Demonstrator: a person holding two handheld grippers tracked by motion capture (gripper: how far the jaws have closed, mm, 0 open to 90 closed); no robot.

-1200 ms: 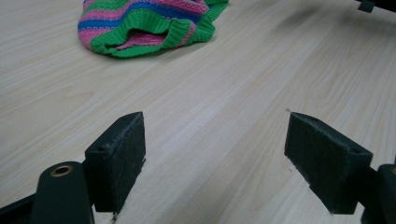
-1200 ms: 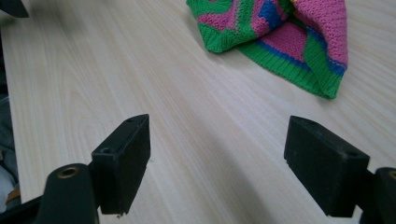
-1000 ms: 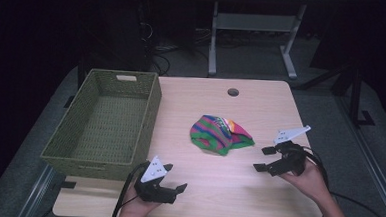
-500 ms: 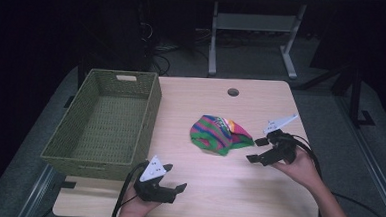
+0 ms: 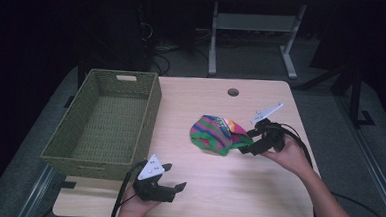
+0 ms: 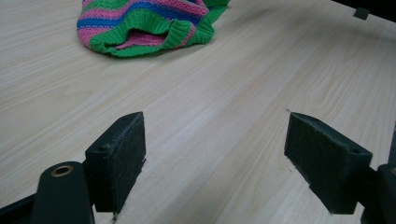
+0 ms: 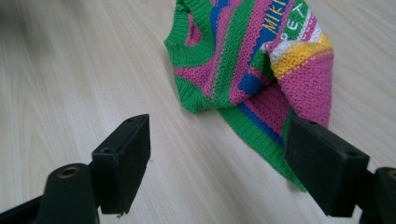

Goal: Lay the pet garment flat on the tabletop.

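Two grippers in frame, both with jaws spread wide and nothing between them. Knitted striped garment (image 5: pixel 214 134) lies crumpled on the wooden table (image 5: pixel 256 192), right of centre, well apart from the green woven basket (image 5: pixel 105 119) at the left.

Right gripper (image 5: pixel 245 141): tips at the garment's right edge. In the right gripper view the green hem (image 7: pixel 252 130) runs into the gap from the far right; the right-hand jaw sits just beside or over that hem, contact cannot be told. The left-hand jaw is over bare wood, clear of the cloth. Jaws not closed on fabric.

Right hand (image 5: pixel 289 153) comes in from the near right, forearm angled toward table centre, gripper pointing left and low over the surface.

Left gripper (image 5: pixel 174 187): at the near edge of the table, near the basket's near right corner, pointing right. Its own view shows the garment (image 6: pixel 144 23) far ahead, bare wood between the jaws. Left hand (image 5: pixel 135 208) low at the table edge.
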